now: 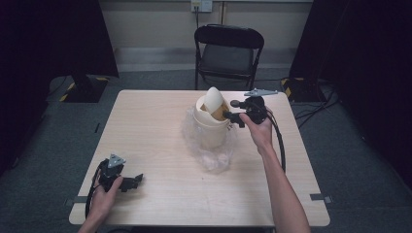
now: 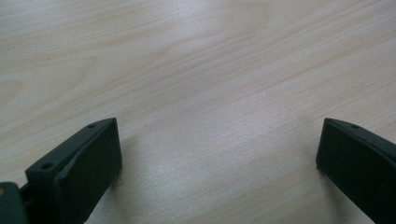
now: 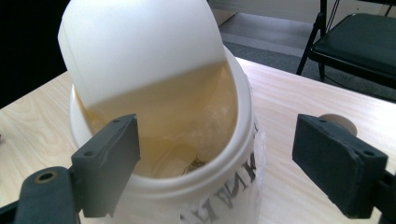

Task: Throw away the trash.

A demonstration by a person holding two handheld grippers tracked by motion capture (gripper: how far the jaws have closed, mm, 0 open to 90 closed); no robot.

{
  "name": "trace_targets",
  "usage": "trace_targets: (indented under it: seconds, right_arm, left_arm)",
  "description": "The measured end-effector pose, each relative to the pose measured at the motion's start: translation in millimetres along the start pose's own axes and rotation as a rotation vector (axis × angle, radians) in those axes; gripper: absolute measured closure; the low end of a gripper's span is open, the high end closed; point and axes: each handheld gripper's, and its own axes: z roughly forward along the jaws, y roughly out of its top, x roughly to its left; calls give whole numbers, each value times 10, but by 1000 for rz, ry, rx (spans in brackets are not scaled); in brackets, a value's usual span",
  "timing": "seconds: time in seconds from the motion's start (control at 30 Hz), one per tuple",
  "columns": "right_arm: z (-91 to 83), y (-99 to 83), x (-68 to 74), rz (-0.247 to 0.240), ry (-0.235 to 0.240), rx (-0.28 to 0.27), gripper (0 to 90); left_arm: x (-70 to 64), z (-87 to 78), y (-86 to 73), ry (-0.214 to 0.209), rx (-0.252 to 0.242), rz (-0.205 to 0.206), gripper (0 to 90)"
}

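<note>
Bin: cream swing-lid bin [image 1: 212, 127] stands mid-table on a clear plastic bag [image 1: 214, 156], lid flap [image 3: 140, 46] tilted up.
Right gripper [image 1: 232, 116]: jaws spread wide at the bin's mouth.
Left gripper [image 1: 137, 180]: jaws apart, low over the table [image 1: 150, 126] near its front left corner.

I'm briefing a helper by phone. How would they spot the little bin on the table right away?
Start at the light wooden table in front of the black folding chair. Right of the table's middle stands a cream bin on crumpled clear plastic, with the right claw at its rim. It alone has a white swing lid tipped open.
</note>
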Motion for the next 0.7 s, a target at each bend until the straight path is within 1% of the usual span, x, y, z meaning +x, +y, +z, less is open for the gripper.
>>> trace_targets:
  seconds: [0.03, 0.07, 0.13, 0.17, 0.3, 0.33, 0.4, 0.5, 0.53, 0.6, 0.63, 0.67, 0.7]
  right_arm:
    - [-35, -40, -14, 4, -4, 3, 140]
    - [-49, -51, -14, 8, -9, 5, 140]
    - [-88, -75, -7, 7, -15, 3, 140]
    - [-88, -75, -7, 7, -15, 3, 140]
    - [-182, -116, 15, 4, -20, -6, 139]
    - [-221, -134, 10, 14, -22, 1, 139]
    - [-237, -142, 7, 18, -20, 2, 139]
    - [-311, -193, 1, 27, -15, -13, 139]
    - [-323, -208, 1, 29, -13, -14, 139]
    - [-355, -245, 5, 30, -21, 5, 139]
    - [-371, -265, 7, 30, -23, 7, 139]
    - [-396, -290, 11, 33, -27, 6, 139]
    - [-413, -304, 11, 33, -26, 4, 139]
  left_arm:
    - [3, -2, 0, 0, 3, 5, 0]
    - [-1, 0, 0, -1, 0, -1, 0]
    - [4, -3, 1, 1, 4, 7, 0]
    - [-1, 1, -1, -1, -1, -2, 0]
    - [-1, 0, -1, -1, 0, -1, 0]
    - [0, 0, 0, 0, 0, 0, 0]
    - [-1, 1, 0, -1, -1, -2, 0]
    - [2, -2, 0, 0, 3, 3, 0]
    - [-1, 1, 0, -1, -1, -2, 0]
    - [3, -2, 1, 0, 4, 5, 0]
    - [-1, 0, 0, -1, 0, -1, 0]
    - [3, -2, 1, 0, 4, 5, 0]
    - [-1, 0, 0, -1, -1, -2, 0]
